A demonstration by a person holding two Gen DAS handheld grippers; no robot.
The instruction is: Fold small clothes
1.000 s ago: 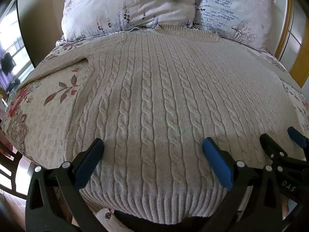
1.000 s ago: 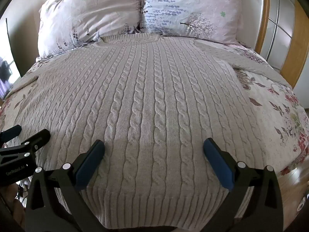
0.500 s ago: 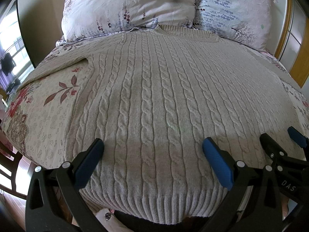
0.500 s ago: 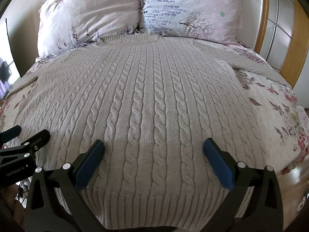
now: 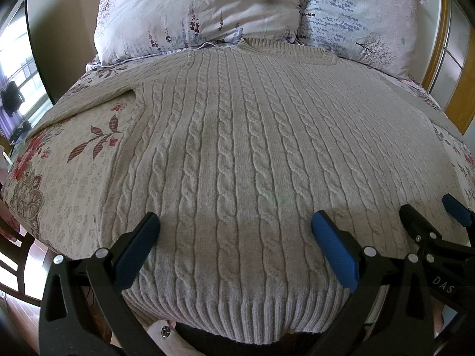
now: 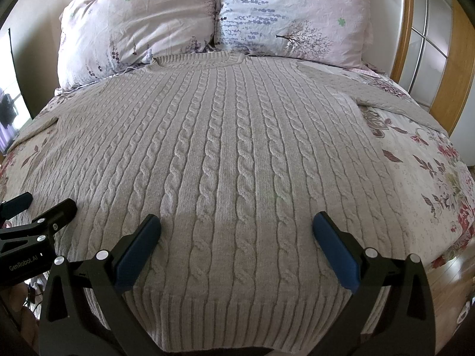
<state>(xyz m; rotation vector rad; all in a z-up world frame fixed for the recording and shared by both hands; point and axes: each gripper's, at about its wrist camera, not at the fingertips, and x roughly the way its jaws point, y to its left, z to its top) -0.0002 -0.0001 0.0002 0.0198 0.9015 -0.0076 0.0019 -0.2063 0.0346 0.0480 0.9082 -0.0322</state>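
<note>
A beige cable-knit sweater (image 5: 237, 148) (image 6: 237, 154) lies flat on the bed, collar toward the pillows and ribbed hem toward me. Its left sleeve (image 5: 89, 103) runs out to the left, and its right sleeve (image 6: 386, 101) runs out to the right. My left gripper (image 5: 234, 231) hovers open over the hem area, with nothing between its blue pads. My right gripper (image 6: 237, 231) is open too, above the hem a little further right. Each gripper shows at the edge of the other's view: the right gripper (image 5: 430, 216) and the left gripper (image 6: 38, 207).
Two floral pillows (image 5: 202, 12) (image 6: 291, 14) lean at the head of the bed. A flowered bedspread (image 5: 59, 172) (image 6: 430, 172) lies under the sweater. A wooden frame with glass panes (image 6: 430, 44) stands to the right, and a window (image 5: 17, 68) to the left.
</note>
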